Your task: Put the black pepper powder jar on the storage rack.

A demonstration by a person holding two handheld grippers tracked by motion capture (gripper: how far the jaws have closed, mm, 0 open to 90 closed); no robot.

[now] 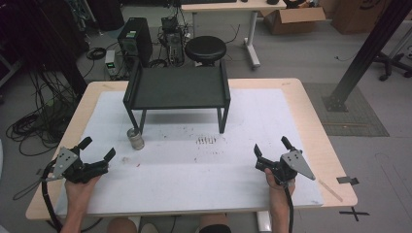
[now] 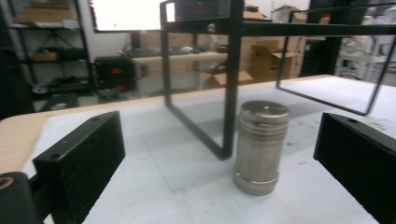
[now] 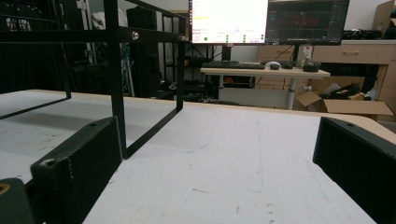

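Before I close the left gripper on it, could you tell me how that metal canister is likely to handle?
The canister looks like rigid brushed metal, so probably stiff and somewhat slippery between flat jaws. It stands upright, taller than wide, so a sideways push might tip it, and, being round, it could then roll. The shelf's leg stands close behind.

Upright steel canister [image 1: 135,139], lid on, beside black stand's [image 1: 178,88] front-left leg

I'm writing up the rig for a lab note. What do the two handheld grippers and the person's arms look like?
Both the left gripper and right gripper are black, each with two blocky rectangular jaws that have a matte, textured face and small holes on top. A grey three-cornered plate sits on each, and a black cable trails back along each forearm. The forearms are bare, with no sleeves in view.
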